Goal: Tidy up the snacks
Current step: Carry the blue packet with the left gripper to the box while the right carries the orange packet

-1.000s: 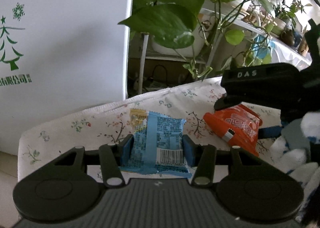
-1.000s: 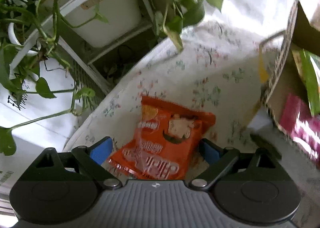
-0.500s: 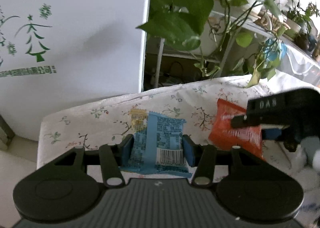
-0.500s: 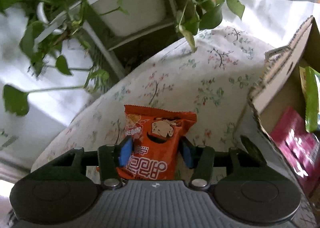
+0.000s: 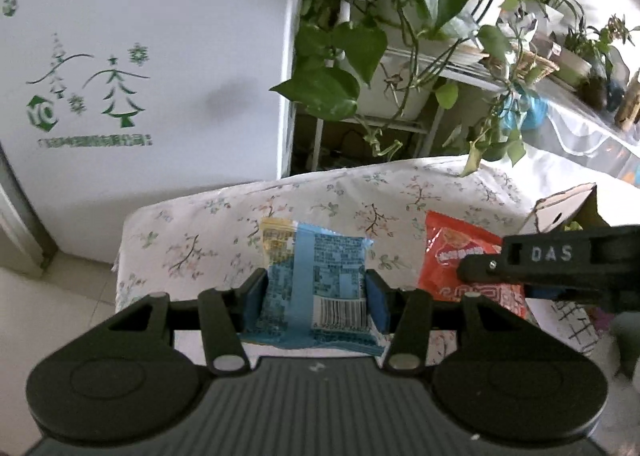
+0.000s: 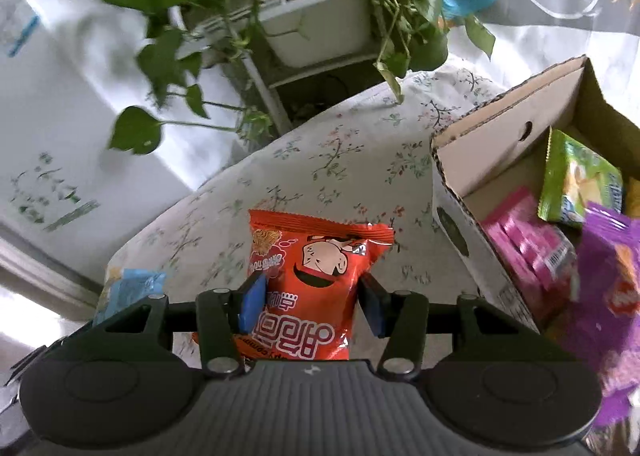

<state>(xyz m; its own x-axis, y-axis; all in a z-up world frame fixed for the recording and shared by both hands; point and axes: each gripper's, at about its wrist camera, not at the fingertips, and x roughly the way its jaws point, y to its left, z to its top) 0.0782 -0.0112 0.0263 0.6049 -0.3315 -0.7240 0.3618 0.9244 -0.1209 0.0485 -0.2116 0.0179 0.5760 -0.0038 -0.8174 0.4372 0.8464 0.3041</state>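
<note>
Left tongs (image 5: 316, 298) clamped on the blue snack packet (image 5: 316, 284): flat crinkly foil, barcode face up, yellow strip at its far end, held clear above the table (image 5: 224, 232), which wears a floral cloth. Right of the blue packet, right tongs (image 6: 310, 308) pinch the orange noodle-snack bag (image 6: 316, 276); its jaws have just closed on it. Bag is glossy film with a serrated top seal and a cartoon face print, also lifted off the cloth. Right of the orange bag, the cardboard box (image 6: 480, 160): corrugated walls, flaps up, a hole punched in one flap. Inside it: pink glossy packs (image 6: 532, 244) against the near wall, a green bag (image 6: 580, 184) propped upright behind them, a purple bag (image 6: 612, 296) nearest the camera, blurred.
</note>
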